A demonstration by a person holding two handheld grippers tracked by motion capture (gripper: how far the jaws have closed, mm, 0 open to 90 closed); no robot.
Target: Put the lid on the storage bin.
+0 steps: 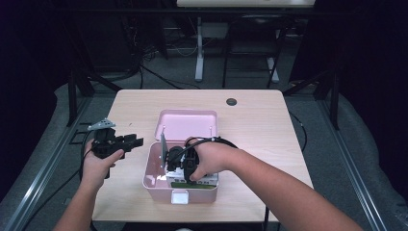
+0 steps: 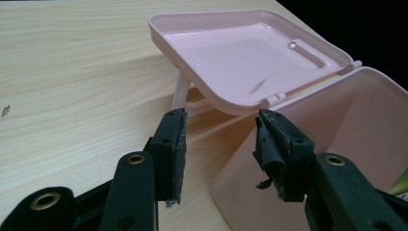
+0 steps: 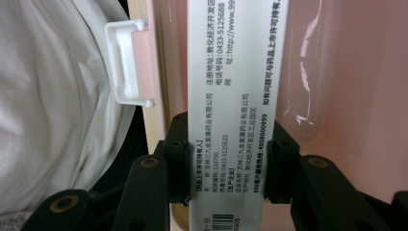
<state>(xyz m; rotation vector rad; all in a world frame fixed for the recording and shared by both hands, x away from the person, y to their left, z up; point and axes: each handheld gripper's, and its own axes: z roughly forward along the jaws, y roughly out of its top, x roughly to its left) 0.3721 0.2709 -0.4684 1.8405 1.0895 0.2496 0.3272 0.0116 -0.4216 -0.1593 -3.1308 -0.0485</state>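
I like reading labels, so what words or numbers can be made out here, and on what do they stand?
All on the white carton between the right gripper pads, inside the pink box:
"0433-5125688"
"http://www.99", cut off
"133700"
"0433-5125633"
"4008000999"
"生产企业"
"吉林三九金复康药业有限公司"
The other Chinese lines and the digits by the barcode are too small to read surely.
In the high view and the left gripper view: no readable text.

Pink box (image 1: 156, 185), white carton (image 3: 235, 96) with black print.
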